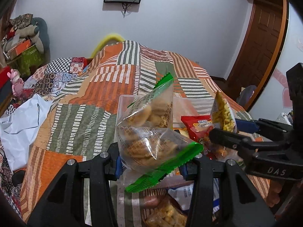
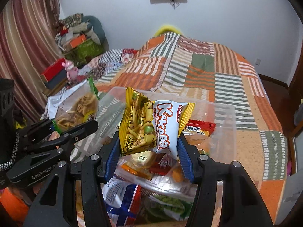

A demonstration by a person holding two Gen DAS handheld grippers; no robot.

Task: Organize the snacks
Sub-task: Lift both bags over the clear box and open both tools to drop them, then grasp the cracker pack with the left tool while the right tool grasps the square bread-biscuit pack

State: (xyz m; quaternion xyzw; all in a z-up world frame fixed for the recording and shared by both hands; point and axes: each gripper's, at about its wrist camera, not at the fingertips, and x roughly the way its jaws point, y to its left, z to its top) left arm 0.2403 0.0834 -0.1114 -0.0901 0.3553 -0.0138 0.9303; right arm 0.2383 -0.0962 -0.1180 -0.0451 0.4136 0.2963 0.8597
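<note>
My left gripper (image 1: 151, 162) is shut on a clear cracker bag with green sealed edges (image 1: 149, 124) and holds it above a clear plastic bin (image 1: 123, 102). The same bag shows at the left of the right wrist view (image 2: 79, 109). My right gripper (image 2: 149, 151) is shut on a yellow and white Kakaes snack pack (image 2: 151, 124) over the bin (image 2: 227, 113); the pack also shows in the left wrist view (image 1: 224, 113). A red snack pack (image 1: 197, 126) and several other packs lie in the bin.
The bin sits on a bed with an orange, green and white patchwork quilt (image 1: 90, 98). Loose snack packs (image 2: 123, 194) lie below my grippers. White paper (image 1: 20, 124) lies at the left. Boxes and a pink toy (image 2: 70, 70) stand beside the bed.
</note>
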